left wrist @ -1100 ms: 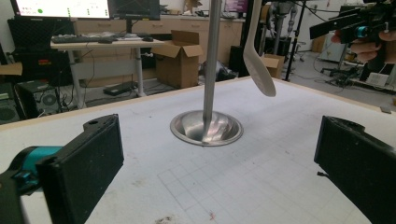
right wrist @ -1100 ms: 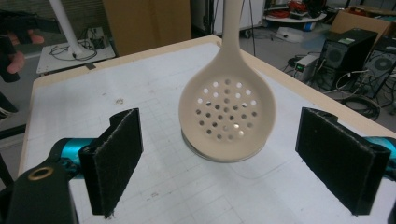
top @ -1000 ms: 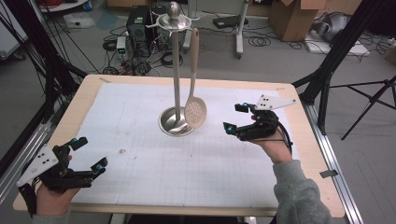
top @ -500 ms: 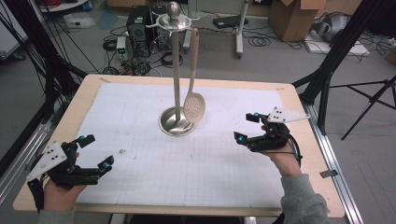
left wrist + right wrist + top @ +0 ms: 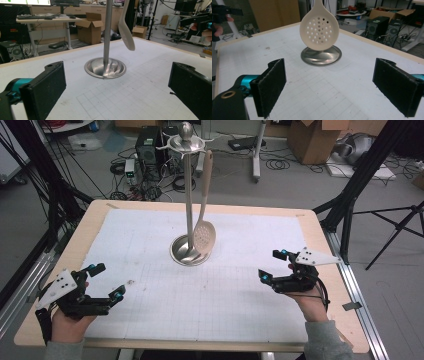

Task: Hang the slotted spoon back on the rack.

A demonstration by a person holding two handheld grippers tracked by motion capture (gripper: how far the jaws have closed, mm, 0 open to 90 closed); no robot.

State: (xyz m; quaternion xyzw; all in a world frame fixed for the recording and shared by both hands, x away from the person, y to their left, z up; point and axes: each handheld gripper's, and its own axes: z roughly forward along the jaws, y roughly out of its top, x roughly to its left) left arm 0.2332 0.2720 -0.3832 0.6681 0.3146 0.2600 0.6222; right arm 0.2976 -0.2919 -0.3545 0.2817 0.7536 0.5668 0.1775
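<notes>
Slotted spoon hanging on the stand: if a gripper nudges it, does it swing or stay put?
Likely swings: the slotted spoon hangs from the top of the stand, its bowl free above the round base. It looks stiff and probably light. The stand seems less apt to tip, given its wide base.

We see a cream slotted spoon (image 5: pixel 319 31) dotted with round holes, hanging on a shiny silver stand (image 5: pixel 189 220). The mat (image 5: pixel 200 285) is white with a faint grey grid, on a pale wooden table (image 5: pixel 75 245). Our grippers have black jaws with teal accents.
</notes>
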